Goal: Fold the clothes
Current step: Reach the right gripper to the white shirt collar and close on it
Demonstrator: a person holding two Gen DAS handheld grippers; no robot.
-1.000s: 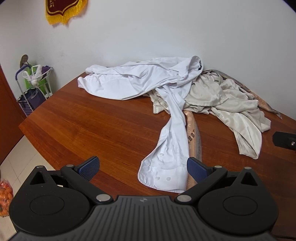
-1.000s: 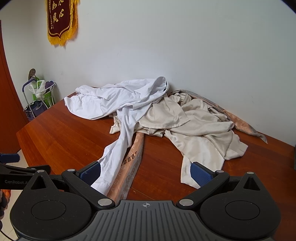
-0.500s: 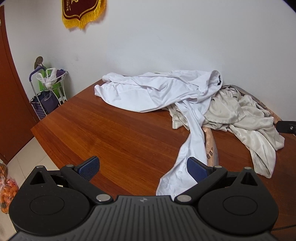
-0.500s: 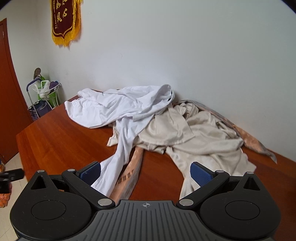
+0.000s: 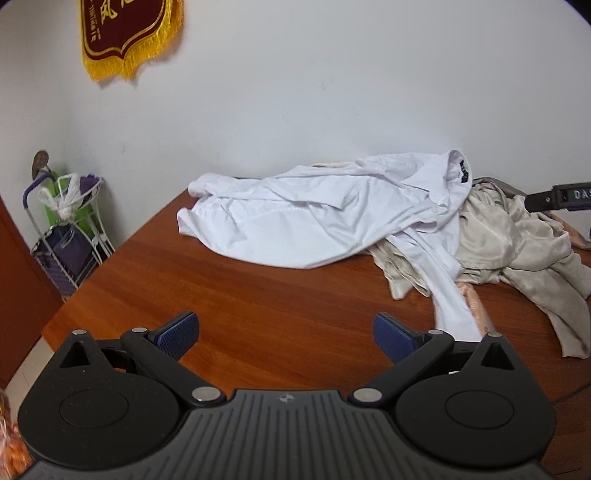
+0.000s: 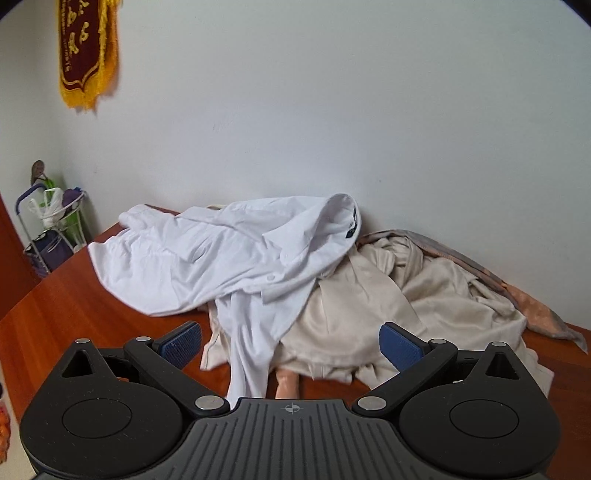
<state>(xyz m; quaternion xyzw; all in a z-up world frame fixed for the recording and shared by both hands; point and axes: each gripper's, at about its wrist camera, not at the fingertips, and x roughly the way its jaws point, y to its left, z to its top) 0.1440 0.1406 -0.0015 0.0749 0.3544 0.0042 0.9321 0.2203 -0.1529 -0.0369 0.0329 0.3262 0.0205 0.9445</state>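
Plain white walls meet behind a reddish-brown wooden table [image 5: 229,295] with a smooth, faintly glossy grain, and the clothes lie heaped at its far right side against the wall. On top is a white button-up shirt [image 5: 325,218], thin and crumpled, its body spread leftward over the bare wood and its collar with a dark label standing up at the right end; in the right wrist view the same white shirt [image 6: 221,258] shows a small button on its placket and one long sleeve trailing toward the near edge. Under and to the right of it lies a beige garment [image 5: 517,251] of softer, slightly shiny cloth, bunched in deep folds, also seen as the beige garment [image 6: 388,295] in the right view. A peach patterned cloth [image 6: 532,299] pokes out along the far right, beneath the beige one.

The left gripper [image 5: 286,332] hovers over bare wood to the left of the trailing sleeve, its blue ribbed pads spread wide and holding nothing. The right gripper [image 6: 291,341] sits just short of the pile, jaws likewise wide apart and empty, the sleeve between them in the view.

A red pennant with gold fringe [image 5: 125,33] hangs on the wall at upper left. In the far left corner stands a wire trolley [image 5: 66,236] holding bags.
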